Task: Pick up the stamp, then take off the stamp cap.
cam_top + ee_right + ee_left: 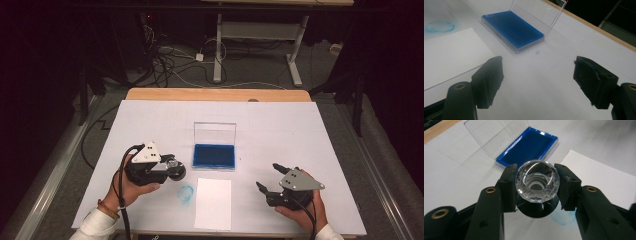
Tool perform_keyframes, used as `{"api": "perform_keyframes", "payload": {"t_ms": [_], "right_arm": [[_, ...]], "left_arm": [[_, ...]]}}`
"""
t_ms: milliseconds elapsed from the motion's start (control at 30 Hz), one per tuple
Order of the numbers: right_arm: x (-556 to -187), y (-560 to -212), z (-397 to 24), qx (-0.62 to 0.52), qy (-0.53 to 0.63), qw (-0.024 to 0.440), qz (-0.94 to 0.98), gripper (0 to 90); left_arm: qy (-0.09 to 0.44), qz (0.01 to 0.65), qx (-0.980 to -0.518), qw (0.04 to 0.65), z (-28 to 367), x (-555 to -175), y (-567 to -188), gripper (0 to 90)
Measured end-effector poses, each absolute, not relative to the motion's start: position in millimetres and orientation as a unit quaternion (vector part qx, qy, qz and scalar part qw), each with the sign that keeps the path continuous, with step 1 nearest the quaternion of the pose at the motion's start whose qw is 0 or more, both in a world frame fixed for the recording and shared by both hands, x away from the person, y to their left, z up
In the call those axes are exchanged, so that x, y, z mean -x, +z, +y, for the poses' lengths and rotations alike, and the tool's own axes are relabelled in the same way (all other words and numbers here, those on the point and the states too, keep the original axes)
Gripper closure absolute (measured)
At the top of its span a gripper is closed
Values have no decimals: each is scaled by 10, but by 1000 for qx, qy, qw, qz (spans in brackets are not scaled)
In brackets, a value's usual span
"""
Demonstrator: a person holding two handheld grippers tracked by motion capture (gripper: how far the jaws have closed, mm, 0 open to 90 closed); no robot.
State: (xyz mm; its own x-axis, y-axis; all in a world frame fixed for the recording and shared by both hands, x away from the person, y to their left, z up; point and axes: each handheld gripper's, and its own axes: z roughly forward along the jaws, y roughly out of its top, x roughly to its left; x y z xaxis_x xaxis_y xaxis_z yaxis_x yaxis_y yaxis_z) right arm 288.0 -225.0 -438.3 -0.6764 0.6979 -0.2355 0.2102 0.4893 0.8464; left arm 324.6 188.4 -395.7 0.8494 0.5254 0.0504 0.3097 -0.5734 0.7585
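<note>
Stamp [537, 181]: clear faceted knob on a dark base, clamped between the jaws of the left gripper [167, 170], above the table.
Right gripper [272, 177]: jaws spread, nothing between.
Paper sheet [214, 202]: laid near.
Ink pad [215, 156]: beyond, lid raised.

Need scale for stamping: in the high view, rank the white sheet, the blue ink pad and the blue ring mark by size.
1. white sheet
2. blue ink pad
3. blue ring mark
</note>
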Motion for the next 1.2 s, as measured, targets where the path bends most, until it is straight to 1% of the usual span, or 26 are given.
{"api": "perform_keyframes", "payload": {"t_ms": [267, 633, 967, 1200], "right_arm": [[-2910, -4393, -2181, -266, 419, 282, 821, 236], [-2932, -4414, -2060, -254, 417, 270, 830, 235], [-2936, -4440, -1955, -244, 415, 248, 841, 210], [-2941, -4441, -1828, -229, 414, 235, 849, 209]], "left_arm": [[132, 222, -879, 402, 1786, -3167, -3957, 545], [126, 217, -879, 404, 1728, -3131, -3990, 545], [118, 207, -877, 418, 1640, -3099, -3959, 545], [116, 206, -872, 428, 1594, -3097, -3933, 545]]}}
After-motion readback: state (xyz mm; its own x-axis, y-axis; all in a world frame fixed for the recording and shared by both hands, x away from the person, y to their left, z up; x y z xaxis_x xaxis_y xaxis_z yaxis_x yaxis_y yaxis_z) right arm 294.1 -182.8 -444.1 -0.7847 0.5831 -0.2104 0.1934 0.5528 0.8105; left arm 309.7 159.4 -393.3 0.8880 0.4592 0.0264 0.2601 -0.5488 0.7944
